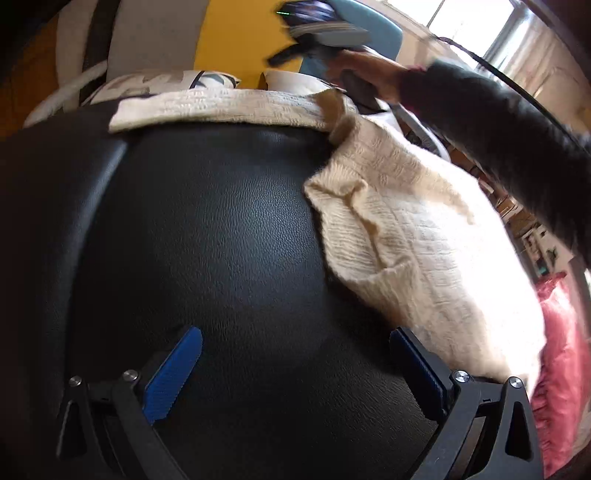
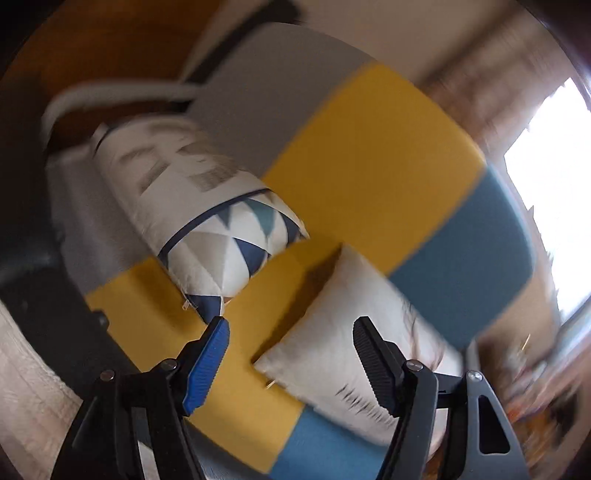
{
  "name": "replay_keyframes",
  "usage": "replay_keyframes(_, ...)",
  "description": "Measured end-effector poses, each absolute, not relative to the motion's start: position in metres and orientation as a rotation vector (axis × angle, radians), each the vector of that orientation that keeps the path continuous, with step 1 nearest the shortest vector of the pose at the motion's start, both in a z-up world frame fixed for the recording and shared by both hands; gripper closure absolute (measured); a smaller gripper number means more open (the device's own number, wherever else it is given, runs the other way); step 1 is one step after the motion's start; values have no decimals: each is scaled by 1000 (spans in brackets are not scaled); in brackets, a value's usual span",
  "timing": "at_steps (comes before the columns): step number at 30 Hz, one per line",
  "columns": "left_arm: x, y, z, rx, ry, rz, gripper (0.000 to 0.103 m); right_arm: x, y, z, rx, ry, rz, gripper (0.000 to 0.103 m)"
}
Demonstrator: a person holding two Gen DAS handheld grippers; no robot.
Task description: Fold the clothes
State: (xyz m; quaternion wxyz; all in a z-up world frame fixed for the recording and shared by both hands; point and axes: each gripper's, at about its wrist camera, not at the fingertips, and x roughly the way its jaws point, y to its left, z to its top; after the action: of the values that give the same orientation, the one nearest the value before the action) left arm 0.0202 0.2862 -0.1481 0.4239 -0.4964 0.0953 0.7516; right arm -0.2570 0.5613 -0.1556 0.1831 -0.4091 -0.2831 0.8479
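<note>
A cream knitted sweater [image 1: 417, 236] lies on a black leather surface [image 1: 229, 229], its body at the right and one sleeve [image 1: 221, 105] stretched along the far edge. My left gripper [image 1: 295, 350] is open and empty, low over the black leather just left of the sweater's near edge. The right gripper's body [image 1: 325, 33] shows blurred, held high at the far edge by a dark-sleeved arm [image 1: 498, 129]. In the right wrist view my right gripper [image 2: 291, 332] is open and empty, raised, facing a sofa. A strip of the sweater [image 2: 26, 369] shows at the lower left.
A sofa with yellow [image 2: 369, 155], grey and blue [image 2: 472, 258] cushions stands behind the black surface. On it lie a blue-triangle patterned pillow [image 2: 221, 236] and a white pillow [image 2: 343, 325]. A pink cloth [image 1: 561, 350] lies at the right. A bright window [image 2: 546, 206] is at the right.
</note>
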Motion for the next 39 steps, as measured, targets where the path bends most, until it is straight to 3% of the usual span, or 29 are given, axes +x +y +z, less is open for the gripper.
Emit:
replay_keyframes(2,20,288,-149,-1233,240,1882,0,-270,533,-180,-1167,-1038,2322,33)
replay_keyframes(5,17,286,-149,-1237,211,1873,0,-272,548,-183,-1156,-911,2313,33)
replay_keyframes(11,12,273,-147,-1258,179,1864,0,-231,551,-188,-965,-1044,2150,34)
replay_keyframes(12,12,271,-147,-1262,170,1863,0,-222,552,-189,-963,-1048,2115,36)
replay_keyframes(13,12,269,-147,-1267,159,1865,0,-213,552,-188,-965,-1049,2082,46)
replay_keyframes(18,14,258,-141,-1302,111,1871,0,-145,565,-117,-1062,-979,2035,48)
replay_keyframes(22,23,256,-135,-1251,153,1909,0,-55,596,15,-915,-699,1986,48)
replay_keyframes(26,38,270,-133,-1185,216,1850,0,49,657,161,-674,-546,1687,43)
replay_keyframes(28,48,278,-134,-1168,233,1782,0,108,700,213,-588,-479,1417,41)
replay_keyframes(30,56,284,-131,-1140,261,1748,0,179,737,240,-594,-283,1280,41)
replay_keyframes(34,62,293,-127,-1131,283,1693,0,308,765,242,-610,72,1217,41)
replay_keyframes(39,82,317,-126,-962,406,1715,0,376,715,150,-830,294,1613,41)
